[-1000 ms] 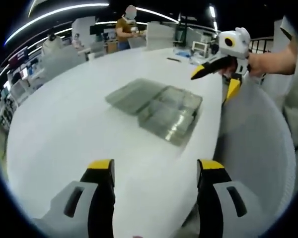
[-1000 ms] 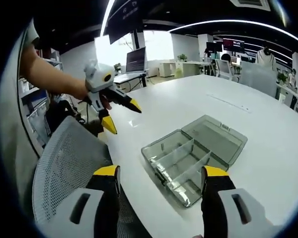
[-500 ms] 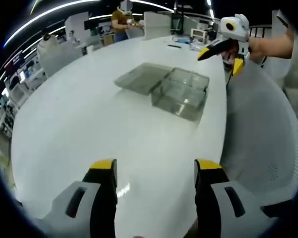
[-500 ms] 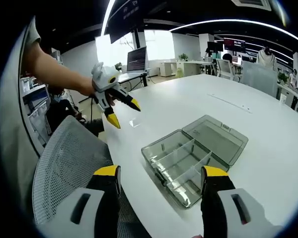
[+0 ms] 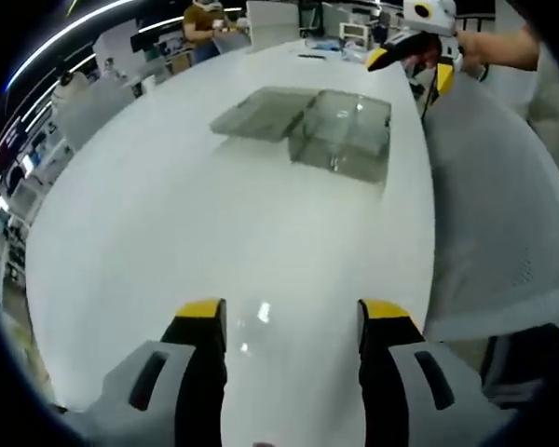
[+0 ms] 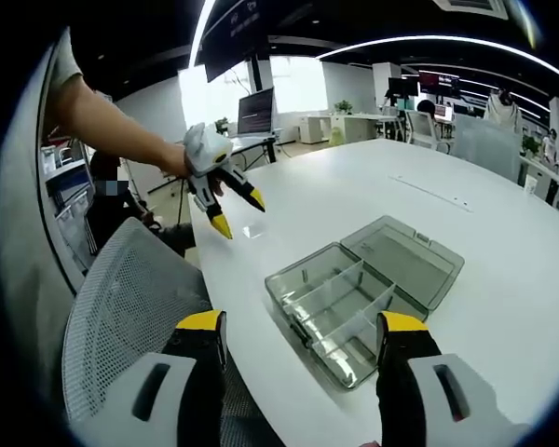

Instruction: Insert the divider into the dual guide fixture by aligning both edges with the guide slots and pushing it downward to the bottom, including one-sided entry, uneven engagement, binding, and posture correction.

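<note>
One clear fixture box (image 6: 340,312), lid (image 6: 405,256) flung toward upper right, long axis diagonal; left gripper (image 6: 233,209) and right gripper (image 6: 298,340) both spread, empty.

Ahead of my right gripper (image 6: 298,340), jaws spread, the open compartment box (image 6: 354,293) lies at twelve o'clock on the white desk (image 6: 503,279), with nothing over it. My left gripper (image 6: 233,209) hangs at ten o'clock, well apart from the box. A mesh chair (image 6: 130,298) crowds the desk edge at nine.
</note>
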Tool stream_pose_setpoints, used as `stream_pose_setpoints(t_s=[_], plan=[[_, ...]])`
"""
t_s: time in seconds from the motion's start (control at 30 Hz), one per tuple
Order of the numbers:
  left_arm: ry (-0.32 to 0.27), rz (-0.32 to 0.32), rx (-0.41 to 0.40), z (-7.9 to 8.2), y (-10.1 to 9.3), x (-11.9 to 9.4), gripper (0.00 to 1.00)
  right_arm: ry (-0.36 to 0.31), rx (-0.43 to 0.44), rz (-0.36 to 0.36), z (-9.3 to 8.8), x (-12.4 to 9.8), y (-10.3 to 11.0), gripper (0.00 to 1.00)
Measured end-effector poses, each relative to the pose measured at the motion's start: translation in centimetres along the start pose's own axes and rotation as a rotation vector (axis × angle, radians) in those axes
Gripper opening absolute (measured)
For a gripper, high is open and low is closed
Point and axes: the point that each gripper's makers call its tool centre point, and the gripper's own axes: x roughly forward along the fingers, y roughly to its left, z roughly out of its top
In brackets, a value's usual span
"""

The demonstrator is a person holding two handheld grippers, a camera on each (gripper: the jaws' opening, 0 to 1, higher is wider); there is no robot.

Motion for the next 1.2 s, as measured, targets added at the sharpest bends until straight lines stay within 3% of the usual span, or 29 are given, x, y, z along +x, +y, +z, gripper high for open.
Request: stream_pose_setpoints(t_s=[0.4,0.77,1.2], plan=[[0.076,-0.048,0.061,-1.2,1.2,1.1,0.47,0.001,0.002,0.0,0.0,0.0,-0.2,0.62],[0.137,-0.092,0.122,-1.9,1.1,1.7,0.46,-0.001,0.003,0.0,0.0,-0.1,-0.4,0.62],[0.168,-0.124,0.143,-2.7,1.0,2.1,0.43,0.003,0.002,0.0,0.1,0.0,-0.4,0.61]])
